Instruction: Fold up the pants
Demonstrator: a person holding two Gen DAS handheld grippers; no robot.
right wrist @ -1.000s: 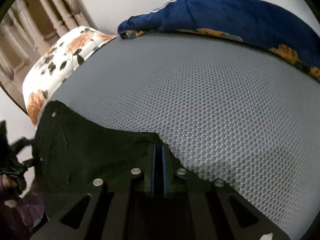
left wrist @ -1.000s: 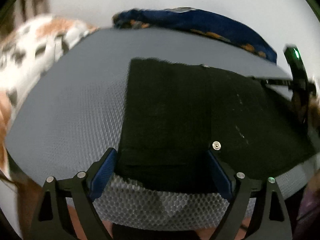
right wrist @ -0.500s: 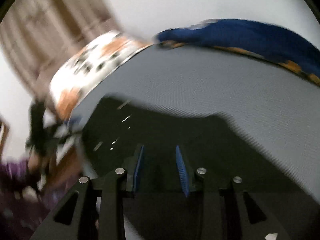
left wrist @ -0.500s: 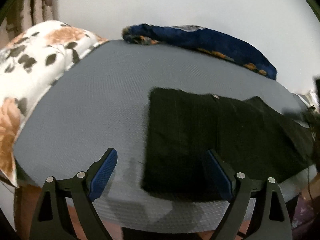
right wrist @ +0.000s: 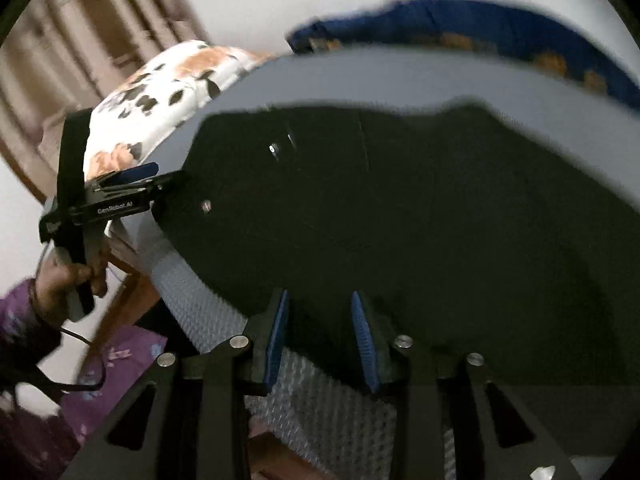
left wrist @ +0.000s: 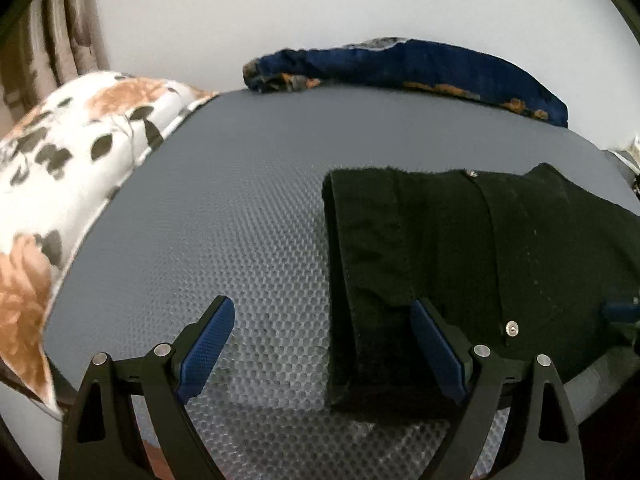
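Note:
Black pants [left wrist: 460, 256] lie folded flat on a grey mesh mattress [left wrist: 240, 208], their folded edge to the left and a metal button [left wrist: 512, 328] near the front. My left gripper [left wrist: 321, 305] hovers open and wide over that folded edge, its pads [left wrist: 208, 344] clear of the cloth. In the right wrist view the pants [right wrist: 420, 208] fill the middle. My right gripper [right wrist: 319, 295] stands open a little over their near edge with nothing pinched. The left gripper [right wrist: 120, 188] shows at the pants' left corner, held by a hand [right wrist: 68, 280].
A white floral pillow [left wrist: 68, 160] lies along the mattress's left side. A dark blue floral blanket [left wrist: 420, 68] is bunched at the far edge against a white wall. Curtains [right wrist: 80, 40] hang at the far left. A purple-sleeved arm [right wrist: 24, 320] is at the lower left.
My right gripper, shut on the pants' edge a second ago, has opened and let go, then drawn back across the pants. My left gripper shifted a little left, staying open.

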